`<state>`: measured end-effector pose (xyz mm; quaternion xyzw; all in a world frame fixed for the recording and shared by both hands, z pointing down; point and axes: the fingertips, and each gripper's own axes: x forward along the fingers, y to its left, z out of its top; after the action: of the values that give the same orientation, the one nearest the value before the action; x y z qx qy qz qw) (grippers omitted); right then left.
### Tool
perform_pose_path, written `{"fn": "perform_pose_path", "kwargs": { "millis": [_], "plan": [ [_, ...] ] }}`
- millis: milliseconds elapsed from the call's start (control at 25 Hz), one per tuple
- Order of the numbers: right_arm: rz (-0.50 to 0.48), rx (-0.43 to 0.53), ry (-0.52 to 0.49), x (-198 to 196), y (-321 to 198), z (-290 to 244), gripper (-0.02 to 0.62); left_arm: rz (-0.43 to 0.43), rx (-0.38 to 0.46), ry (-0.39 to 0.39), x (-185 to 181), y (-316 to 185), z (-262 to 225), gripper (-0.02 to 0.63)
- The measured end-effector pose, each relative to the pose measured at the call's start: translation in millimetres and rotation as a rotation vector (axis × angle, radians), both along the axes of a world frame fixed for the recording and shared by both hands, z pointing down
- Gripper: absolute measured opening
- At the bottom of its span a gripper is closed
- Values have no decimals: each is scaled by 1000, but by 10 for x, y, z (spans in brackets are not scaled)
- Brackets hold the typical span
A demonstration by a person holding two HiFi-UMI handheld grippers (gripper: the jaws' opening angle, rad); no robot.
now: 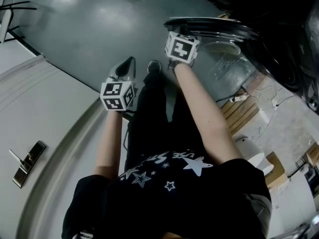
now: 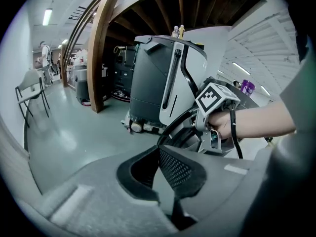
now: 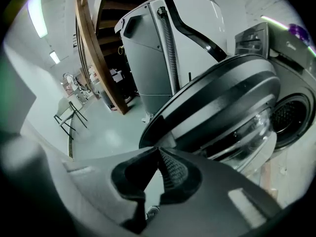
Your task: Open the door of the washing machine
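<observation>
The washing machine [image 3: 291, 83] stands at the right, its drum opening [image 3: 292, 116] uncovered. Its round door [image 3: 222, 102] with a dark rim and bulging glass is swung out wide; in the head view the door [image 1: 212, 25] lies edge-on just ahead of my right gripper [image 1: 177, 34]. The right gripper [image 3: 158, 149] is shut, tips together just below the door's rim, nothing seen between them. My left gripper [image 1: 127, 64] hangs apart to the left over the floor. In its own view the left gripper [image 2: 159, 149] is shut and empty, with the right gripper [image 2: 215, 135] and the door [image 2: 178, 127] ahead of it.
A grey floor-cleaning machine [image 2: 160, 78] stands behind the door, beside a curved wooden beam [image 2: 101, 48]. A chair [image 2: 29, 90] and a distant person [image 2: 45, 58] are far left. A wooden pallet [image 1: 244, 111] lies under the washer. My legs and a shoe [image 1: 154, 66] are below.
</observation>
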<state>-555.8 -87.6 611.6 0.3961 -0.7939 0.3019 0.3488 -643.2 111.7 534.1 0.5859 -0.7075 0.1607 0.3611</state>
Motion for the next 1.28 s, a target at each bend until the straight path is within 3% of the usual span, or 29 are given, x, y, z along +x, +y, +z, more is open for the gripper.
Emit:
{"fn": "perform_pose_path", "kwargs": {
  "millis": [280,480,680,800,960,1120,1280],
  "plan": [
    [58,25,36,-72,-193,-30,6,90,29,-18,-573,-186,-75,11],
    [99,59,4,-36,-171,-359,6,142,74,-17,-716,-300,-315,11],
    [70,169,10,47,-200,-858,5,216,134,-16,-739,-445,-630,11],
    [58,285,23,179,-170,-1225,3,258,162,-19,-750,-469,-811,11],
    [-7,431,80,415,-53,-1690,3,286,182,-23,-735,-483,-1041,11],
    [-23,416,109,870,131,-1818,3,324,200,-30,-489,-527,-1226,11],
    [31,411,117,1463,196,-1943,3,375,228,-37,-49,-654,-1389,11]
  ]
}}
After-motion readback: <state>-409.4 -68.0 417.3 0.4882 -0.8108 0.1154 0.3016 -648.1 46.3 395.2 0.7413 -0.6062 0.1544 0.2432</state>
